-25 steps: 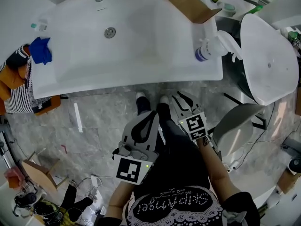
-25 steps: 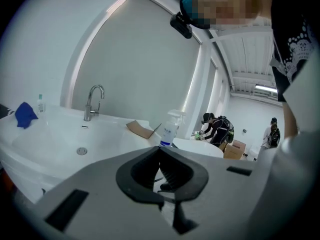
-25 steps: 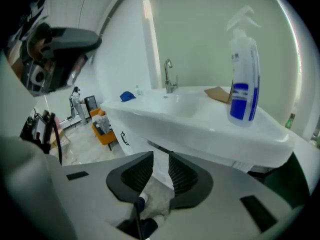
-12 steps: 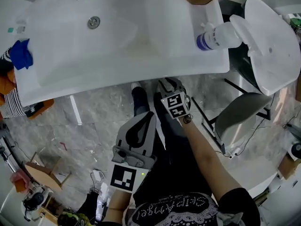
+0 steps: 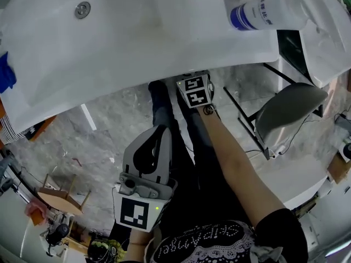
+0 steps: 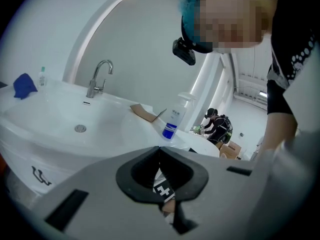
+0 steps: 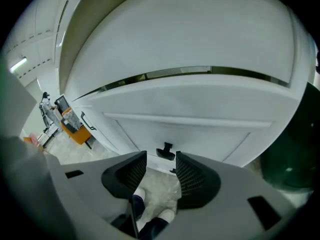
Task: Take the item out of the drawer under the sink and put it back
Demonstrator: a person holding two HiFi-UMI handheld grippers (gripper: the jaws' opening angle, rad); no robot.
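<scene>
In the right gripper view the white drawer front (image 7: pixel 200 134) under the sink fills the frame, with a small black handle (image 7: pixel 166 151) at its lower middle. My right gripper (image 7: pixel 161 168) points at that handle from just short of it; its jaws have just been opening and stand open with nothing between them. In the head view only its marker cube (image 5: pixel 194 91) shows, at the rim of the white sink (image 5: pixel 164 43), the fingertips hidden beneath. My left gripper (image 5: pixel 160 130) hangs lower, over the person's legs, jaws shut and empty, their tips meeting in the left gripper view (image 6: pixel 159 149).
On the sink's right corner stands a spray bottle (image 5: pixel 269 12), with a piece of cardboard (image 6: pixel 145 112) behind it. A blue cloth (image 5: pixel 4 73) lies at the left end, the tap (image 6: pixel 98 76) at the back. A grey chair (image 5: pixel 288 111) stands right of the person's legs.
The right gripper has gone forward and down to the sink's rim, its jaws now out of the head view. The sink has come closer in view. The left gripper has sunk slightly.
</scene>
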